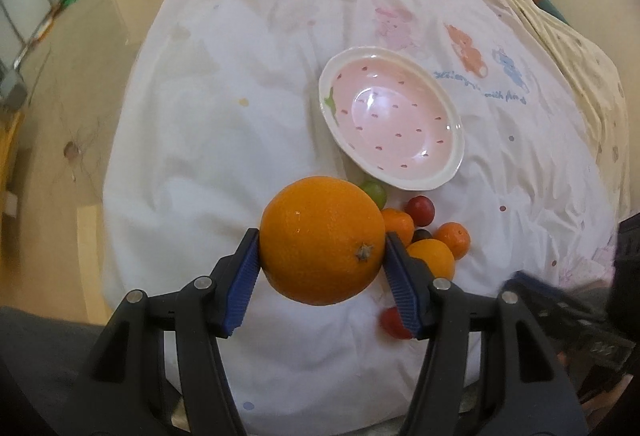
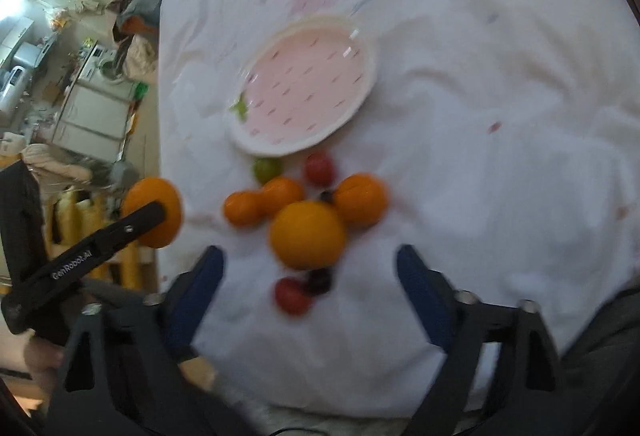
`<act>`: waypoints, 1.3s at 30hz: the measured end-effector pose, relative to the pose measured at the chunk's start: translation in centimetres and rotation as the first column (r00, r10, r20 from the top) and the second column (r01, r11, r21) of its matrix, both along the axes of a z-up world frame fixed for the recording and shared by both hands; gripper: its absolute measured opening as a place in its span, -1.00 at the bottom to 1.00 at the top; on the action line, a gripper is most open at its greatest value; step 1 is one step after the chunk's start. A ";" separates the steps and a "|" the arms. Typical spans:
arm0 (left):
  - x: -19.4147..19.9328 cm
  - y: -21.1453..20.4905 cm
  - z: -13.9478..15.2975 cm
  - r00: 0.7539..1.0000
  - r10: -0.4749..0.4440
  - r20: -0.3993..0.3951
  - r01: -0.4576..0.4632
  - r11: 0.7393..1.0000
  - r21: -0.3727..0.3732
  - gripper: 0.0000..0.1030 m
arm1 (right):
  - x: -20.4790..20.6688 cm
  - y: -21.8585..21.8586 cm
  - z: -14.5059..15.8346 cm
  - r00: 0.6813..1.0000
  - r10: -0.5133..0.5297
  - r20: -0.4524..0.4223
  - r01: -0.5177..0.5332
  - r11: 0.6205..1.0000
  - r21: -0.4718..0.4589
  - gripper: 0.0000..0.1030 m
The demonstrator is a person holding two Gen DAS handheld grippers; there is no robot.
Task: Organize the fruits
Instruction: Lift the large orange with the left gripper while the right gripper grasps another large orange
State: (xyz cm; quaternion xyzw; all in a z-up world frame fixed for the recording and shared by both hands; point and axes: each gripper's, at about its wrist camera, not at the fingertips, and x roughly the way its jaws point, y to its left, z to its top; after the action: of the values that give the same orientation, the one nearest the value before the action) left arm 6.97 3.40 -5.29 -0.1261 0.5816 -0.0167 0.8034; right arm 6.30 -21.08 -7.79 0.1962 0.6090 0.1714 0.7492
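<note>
Fruits lie in a loose cluster on the white cloth (image 1: pixel 224 140), just at the 6 o'clock side of the pink strawberry-patterned plate (image 1: pixel 452 172), which holds nothing. One large orange (image 1: pixel 320 240) is off the cloth, clamped between the blue pads of the left gripper (image 1: pixel 322 268); both pads press its sides, stem end facing the camera. In the right wrist view the same orange shows at 9 o'clock of the cluster, beyond the cloth's edge.

On the cloth, right wrist view: a second large orange (image 2: pixel 307 234) sits at the cluster's centre. Two small mandarins (image 2: pixel 244 208) lie touching each other at its 10 o'clock, and a third mandarin (image 2: pixel 360 200) at its 2 o'clock. A green grape (image 2: pixel 266 169) lies just beside the plate rim, with a red cherry tomato (image 2: pixel 319 168) at the grape's 3 o'clock. Another red tomato (image 2: pixel 292 295) lies at the central orange's 6 o'clock, touching a dark round fruit (image 2: pixel 320 280); its kind cannot be told through the blur.

The right gripper (image 2: pixel 310 276) hangs over the cluster with jaws apart, pads clear of every fruit; the central orange and the near tomato lie between the fingers in view. A bare hand (image 2: pixel 40 356) shows at 8 o'clock.
</note>
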 end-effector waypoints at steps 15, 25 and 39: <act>0.6 3.9 -0.9 0.988 0.144 -0.054 -0.146 0.988 -0.043 0.10 | 2.7 6.4 -3.8 0.989 0.026 -0.146 -0.042 0.993 -0.110 0.53; 0.6 3.7 -0.8 0.989 0.140 -0.052 -0.142 0.989 -0.050 0.10 | 3.0 6.6 -6.4 0.973 -0.052 -0.223 0.007 0.980 -0.197 0.51; 0.8 3.7 -1.1 0.988 0.154 -0.027 -0.154 0.988 -0.002 0.10 | 2.0 3.1 -2.5 0.995 -0.003 -0.098 0.002 1.000 -0.011 0.22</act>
State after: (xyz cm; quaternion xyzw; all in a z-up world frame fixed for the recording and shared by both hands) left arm 7.75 7.08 -6.42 -0.1725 0.5807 0.0459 0.7943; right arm 8.29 -17.95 -10.29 0.2009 0.6455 0.1575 0.7198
